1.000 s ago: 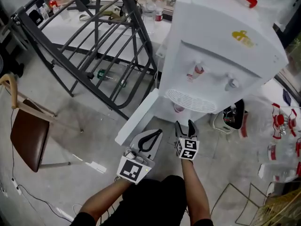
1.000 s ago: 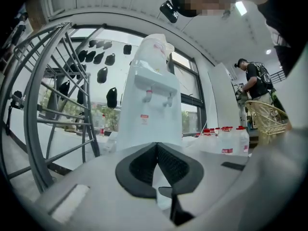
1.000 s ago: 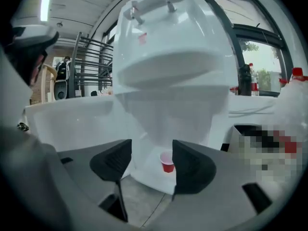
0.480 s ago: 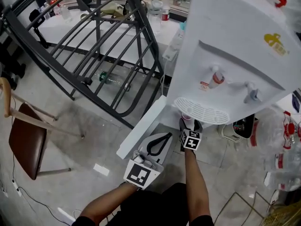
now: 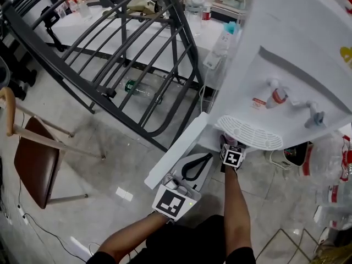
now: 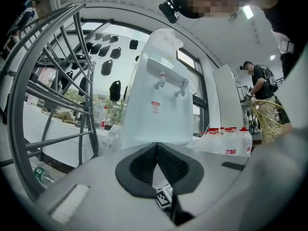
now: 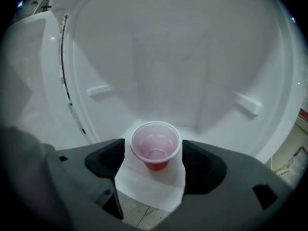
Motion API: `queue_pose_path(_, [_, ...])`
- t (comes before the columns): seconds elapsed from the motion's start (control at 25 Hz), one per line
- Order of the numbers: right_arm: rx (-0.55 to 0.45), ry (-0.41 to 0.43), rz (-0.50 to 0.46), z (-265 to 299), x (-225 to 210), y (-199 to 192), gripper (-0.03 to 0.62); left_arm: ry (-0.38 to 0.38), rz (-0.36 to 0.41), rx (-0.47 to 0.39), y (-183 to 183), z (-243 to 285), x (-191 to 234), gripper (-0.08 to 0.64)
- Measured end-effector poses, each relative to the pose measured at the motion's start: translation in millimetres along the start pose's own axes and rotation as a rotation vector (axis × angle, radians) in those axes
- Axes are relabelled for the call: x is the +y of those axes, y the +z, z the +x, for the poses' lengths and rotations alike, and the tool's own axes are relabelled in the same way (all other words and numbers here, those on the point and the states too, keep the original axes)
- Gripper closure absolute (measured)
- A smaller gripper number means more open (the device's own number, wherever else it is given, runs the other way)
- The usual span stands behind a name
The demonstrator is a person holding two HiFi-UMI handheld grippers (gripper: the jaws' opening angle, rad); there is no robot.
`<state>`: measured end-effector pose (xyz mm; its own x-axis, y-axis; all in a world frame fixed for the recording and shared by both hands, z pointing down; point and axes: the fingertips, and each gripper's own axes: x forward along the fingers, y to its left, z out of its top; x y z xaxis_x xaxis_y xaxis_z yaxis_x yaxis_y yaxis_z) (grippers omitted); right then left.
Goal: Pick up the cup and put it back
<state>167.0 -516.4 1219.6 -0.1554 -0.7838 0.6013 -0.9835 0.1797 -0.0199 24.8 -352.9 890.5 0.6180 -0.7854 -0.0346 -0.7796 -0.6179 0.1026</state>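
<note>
One red cup (image 7: 155, 150) stood upright on the floor of the dispenser's (image 5: 297, 48) lower cabinet, between the jaws of the right gripper (image 7: 154, 147), which had just been opening and cleared its rim, a stance fitting either approach or release. The left gripper (image 6: 156, 147), closed and empty, hung aside.

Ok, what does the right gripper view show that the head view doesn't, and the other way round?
Only the right gripper view: the red cup, upright on a white shelf in the lower recess of the water dispenser, between the jaws of the right gripper, which have just been opening; no pad presses it. Only the head view: the left gripper, shut and empty, the taps, the drip tray, the metal frame and the chair. Both: the water dispenser and the right gripper pointing in under the tray.
</note>
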Motion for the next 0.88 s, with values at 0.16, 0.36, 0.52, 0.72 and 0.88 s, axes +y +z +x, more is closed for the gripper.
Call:
queue_pose_path(0.16, [-0.001,-0.032,-0.007,5.4,-2.4,1.3,0.247,-0.015,0.003,0.006,-1.5,0.7,-2.2,0.554])
queue_pose_path(0.36, [0.004,-0.038,-0.032,6.6,-1.3,0.9,0.250,-0.016,-0.003,0.008,1.3,-3.3,-0.2,0.554])
queue_pose_path(0.52, [0.012,-0.028,-0.054,-9.1,5.5,-2.9,0.255,-0.020,0.027,0.006,5.9,-8.7,-1.1,0.554])
queue_pose_path(0.72, [0.005,0.023,-0.082,-44.6,14.4,-0.1,0.259,-0.018,0.014,0.018,12.6,-8.7,-3.9,0.554])
queue_pose_path(0.88, [0.008,0.098,-0.112,-90.6,27.3,-0.6,0.261,-0.025,0.038,0.004,33.3,-7.6,-9.6,0.554])
